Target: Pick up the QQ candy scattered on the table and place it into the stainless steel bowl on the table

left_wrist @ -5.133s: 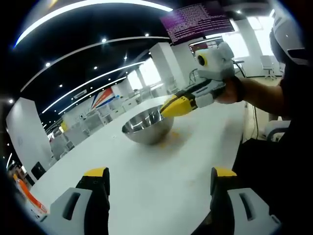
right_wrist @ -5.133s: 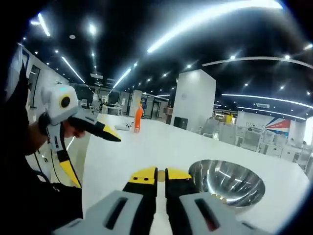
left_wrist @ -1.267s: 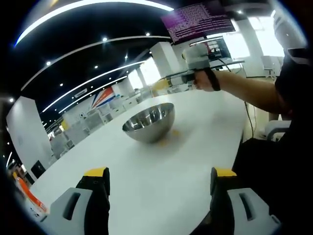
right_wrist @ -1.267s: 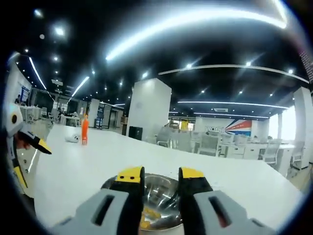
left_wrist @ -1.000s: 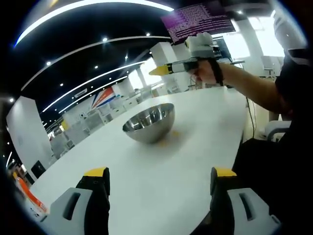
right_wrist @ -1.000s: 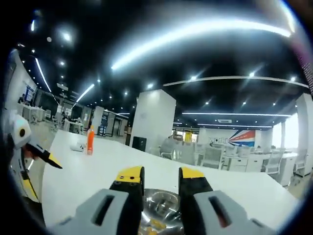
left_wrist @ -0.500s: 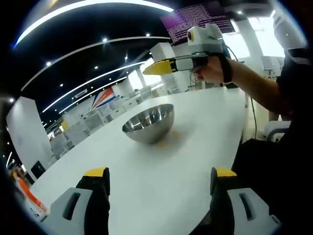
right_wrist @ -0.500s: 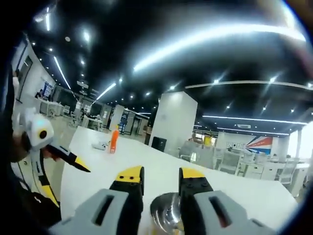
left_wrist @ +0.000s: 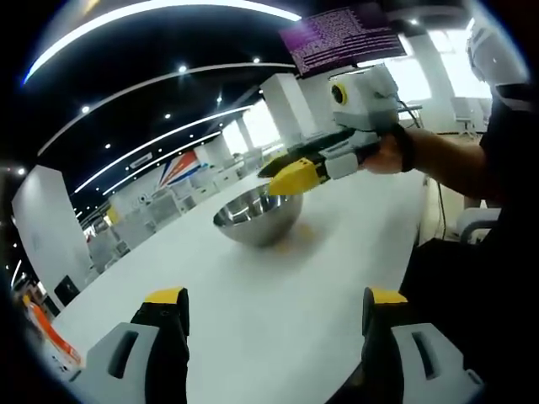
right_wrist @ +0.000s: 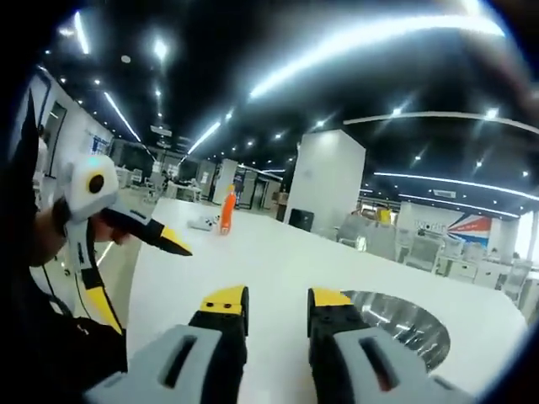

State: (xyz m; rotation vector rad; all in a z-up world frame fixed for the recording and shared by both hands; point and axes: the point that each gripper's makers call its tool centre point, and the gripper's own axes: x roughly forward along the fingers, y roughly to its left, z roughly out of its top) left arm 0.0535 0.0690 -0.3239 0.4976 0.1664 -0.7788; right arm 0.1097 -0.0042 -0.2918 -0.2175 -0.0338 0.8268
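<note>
The stainless steel bowl (left_wrist: 257, 219) stands on the white table (left_wrist: 278, 311) in the left gripper view, with a faint yellow patch (left_wrist: 288, 242) on the table at its near side. My left gripper (left_wrist: 274, 299) hovers low over the table, well short of the bowl, open wide with nothing between its jaws. My right gripper (left_wrist: 290, 178) comes in from the right in a person's hand, its yellow tips just above the bowl's right rim. In the right gripper view my right gripper (right_wrist: 278, 300) is open and empty, and the bowl (right_wrist: 404, 324) lies low at the right.
An orange bottle (right_wrist: 226, 208) and a small white object (right_wrist: 200, 223) stand far down the table. The left gripper (right_wrist: 135, 225), held by a hand, shows at the left of the right gripper view. The table edge (left_wrist: 417, 227) runs along the right, beside the person's dark clothes.
The right gripper has dropped from high over the bowl down to its right rim. Five seconds ago its jaws were shut; now they stand apart. The left gripper has not moved.
</note>
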